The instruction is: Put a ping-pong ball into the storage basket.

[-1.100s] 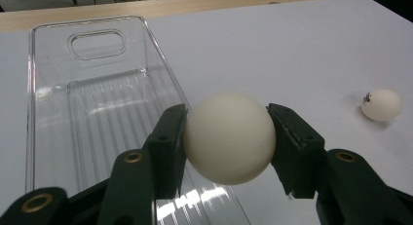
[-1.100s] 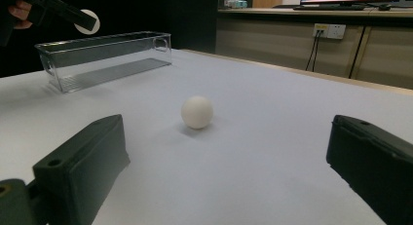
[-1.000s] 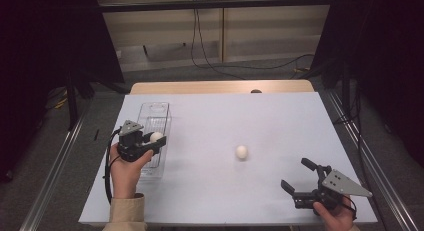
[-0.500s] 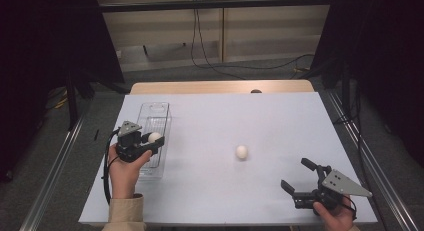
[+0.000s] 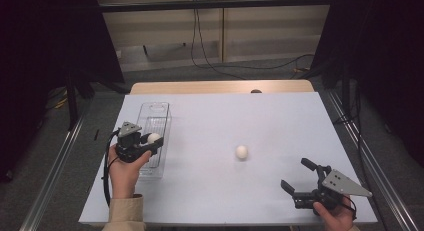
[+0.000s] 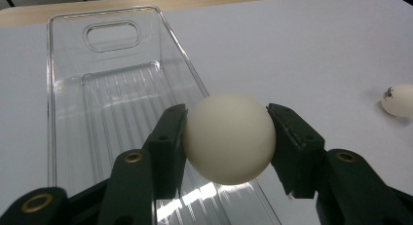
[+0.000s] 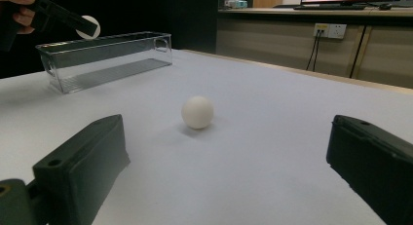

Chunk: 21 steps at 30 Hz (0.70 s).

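Note:
My left gripper [image 5: 150, 141] is shut on a white ball [image 5: 153, 138], held over the near half of a clear plastic bin [image 5: 152, 114] at the table's left. In the left gripper view the ball [image 6: 229, 137] sits pinched between both black jaws above the bin's ribbed floor [image 6: 112, 103]. A second white ball [image 5: 242, 151] lies loose on the white table, mid-right; it is also in the left gripper view [image 6: 398, 99] and the right gripper view [image 7: 197, 111]. My right gripper [image 5: 298, 178] stands open near the front right edge, its jaws wide apart and empty, aimed toward the loose ball.
The white tabletop [image 5: 225, 116] ends in a wooden strip [image 5: 220, 86] at the far side. Metal rails [image 5: 55, 161] run along both sides of the table. A dark small object [image 5: 256, 91] rests on the far edge. Cables [image 5: 210, 51] lie on the floor beyond.

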Each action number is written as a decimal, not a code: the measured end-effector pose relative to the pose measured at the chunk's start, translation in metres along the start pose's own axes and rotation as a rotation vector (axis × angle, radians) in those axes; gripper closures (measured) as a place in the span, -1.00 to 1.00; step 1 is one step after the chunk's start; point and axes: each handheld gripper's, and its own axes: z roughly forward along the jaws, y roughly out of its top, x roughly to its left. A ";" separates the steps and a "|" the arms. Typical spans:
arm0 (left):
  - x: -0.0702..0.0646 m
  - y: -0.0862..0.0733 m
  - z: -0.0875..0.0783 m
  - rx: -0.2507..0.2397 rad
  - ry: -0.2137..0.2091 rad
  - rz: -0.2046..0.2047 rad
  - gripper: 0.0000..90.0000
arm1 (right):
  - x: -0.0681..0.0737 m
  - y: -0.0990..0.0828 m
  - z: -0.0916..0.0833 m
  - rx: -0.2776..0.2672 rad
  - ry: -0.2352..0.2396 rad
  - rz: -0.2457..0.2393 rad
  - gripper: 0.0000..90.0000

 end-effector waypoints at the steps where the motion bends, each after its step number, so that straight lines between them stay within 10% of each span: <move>1: 0.001 0.000 0.000 0.003 0.002 0.005 0.13 | 0.000 0.000 0.000 0.000 0.000 0.000 -0.98; 21: 0.006 -0.004 0.000 0.004 0.021 0.007 0.13 | 0.000 0.000 0.000 0.000 0.001 0.001 -0.98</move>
